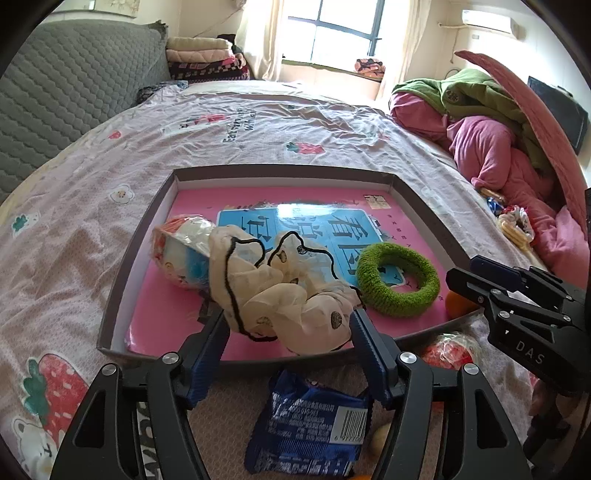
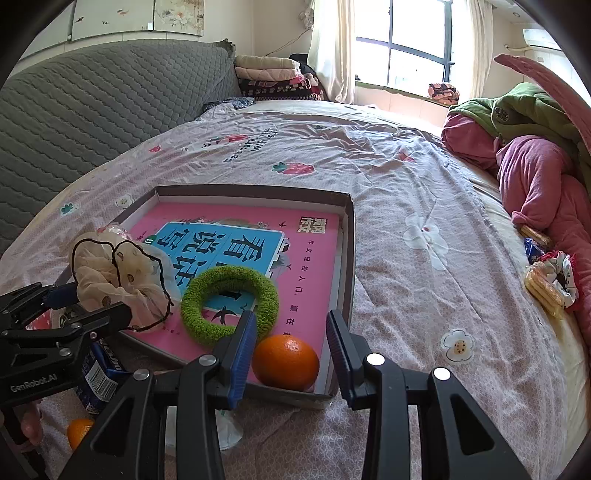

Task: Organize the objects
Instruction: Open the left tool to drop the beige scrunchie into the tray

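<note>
Tray rim hides part of orange between parted right gripper jaws; left gripper jaws released around scrunchie.

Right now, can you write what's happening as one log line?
left gripper: open around cream scrunchie | right gripper: open | tray: orange, green scrunchie

Bed w/ pale pink sheet, strawberry & bear prints. Grey quilted headboard at left. Folded blankets stacked in far corner, nr the window w/ cream curtains. AC unit high on the wall at right. Heap of pink & green clothing on the bed's right edge. Painted wall panels above the headboard.
</note>
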Demonstrator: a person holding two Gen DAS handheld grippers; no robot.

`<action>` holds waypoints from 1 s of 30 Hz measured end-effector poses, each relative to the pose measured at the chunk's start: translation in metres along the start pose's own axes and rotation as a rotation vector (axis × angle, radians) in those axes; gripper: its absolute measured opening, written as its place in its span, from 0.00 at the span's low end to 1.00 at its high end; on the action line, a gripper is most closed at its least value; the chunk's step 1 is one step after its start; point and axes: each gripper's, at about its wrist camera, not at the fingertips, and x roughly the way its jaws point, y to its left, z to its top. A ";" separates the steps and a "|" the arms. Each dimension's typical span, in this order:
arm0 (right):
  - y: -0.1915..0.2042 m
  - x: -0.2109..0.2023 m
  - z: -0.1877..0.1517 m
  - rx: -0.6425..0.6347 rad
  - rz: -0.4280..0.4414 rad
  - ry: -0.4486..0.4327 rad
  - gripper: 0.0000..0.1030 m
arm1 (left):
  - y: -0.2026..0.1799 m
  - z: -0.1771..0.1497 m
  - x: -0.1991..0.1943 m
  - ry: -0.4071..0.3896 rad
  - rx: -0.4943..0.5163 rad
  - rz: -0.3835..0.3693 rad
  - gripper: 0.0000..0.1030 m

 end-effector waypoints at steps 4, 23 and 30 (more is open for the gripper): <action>0.001 -0.002 0.000 0.000 0.004 -0.003 0.38 | 0.006 -0.001 -0.007 -0.010 -0.012 0.008 0.67; 0.000 -0.016 0.001 0.013 0.023 -0.040 0.40 | 0.015 -0.018 -0.036 -0.017 -0.017 0.022 0.68; 0.002 -0.023 0.000 0.011 0.040 -0.055 0.41 | 0.010 -0.027 -0.053 -0.031 0.000 0.015 0.68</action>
